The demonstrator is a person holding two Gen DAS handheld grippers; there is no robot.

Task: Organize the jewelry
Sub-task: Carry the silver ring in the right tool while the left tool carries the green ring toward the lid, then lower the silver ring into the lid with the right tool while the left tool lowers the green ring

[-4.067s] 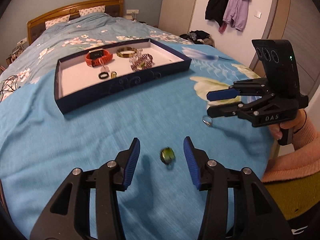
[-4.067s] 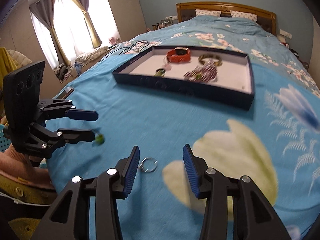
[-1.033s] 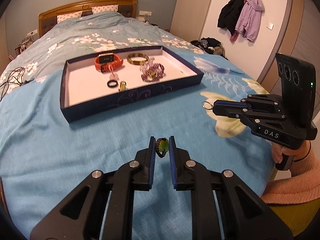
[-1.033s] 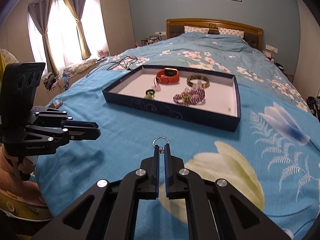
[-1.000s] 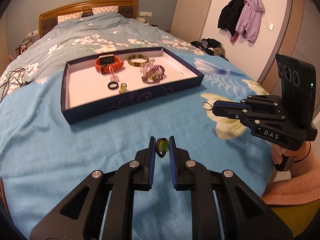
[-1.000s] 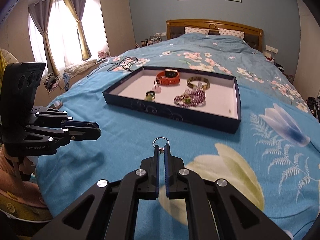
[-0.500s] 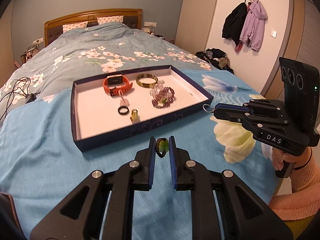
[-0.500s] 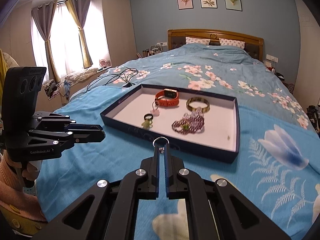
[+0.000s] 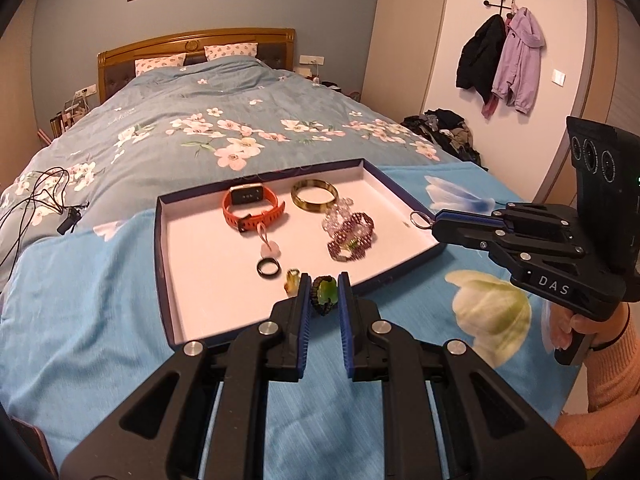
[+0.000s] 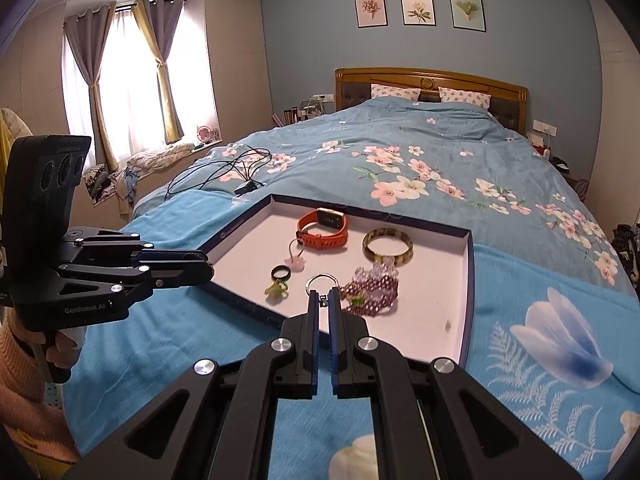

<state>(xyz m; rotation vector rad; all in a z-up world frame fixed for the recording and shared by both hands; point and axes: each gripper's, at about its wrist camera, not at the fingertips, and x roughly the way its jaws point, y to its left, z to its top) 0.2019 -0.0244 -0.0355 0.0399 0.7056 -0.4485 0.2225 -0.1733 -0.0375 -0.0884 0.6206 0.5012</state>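
Observation:
A dark blue tray [image 9: 161, 256] with a white floor lies on the blue bedspread; it also shows in the right wrist view [image 10: 466, 280]. It holds an orange watch [image 9: 252, 208], a gold bangle [image 9: 314, 196], a purple bead bracelet [image 9: 352, 236], a black ring [image 9: 267, 268] and a small yellow charm [image 9: 292, 278]. My left gripper [image 9: 324, 290] is shut on a green-stone ring [image 9: 326, 292] over the tray's near edge. My right gripper [image 10: 323, 298] is shut on a silver ring [image 10: 322, 282] above the tray's near side; the gripper also shows in the left wrist view [image 9: 434, 222].
A tangle of black cable [image 10: 232, 172] lies on the bed left of the tray. The floral quilt [image 9: 224, 128] runs back to the wooden headboard [image 9: 196, 46]. Coats [image 9: 504, 60] hang on the right wall. A heap of clothes [image 9: 444, 130] lies beside the bed.
Both grippers closed on their rings, lifted them off the bedspread and moved forward to the tray. The tray now looms larger and closer in both views.

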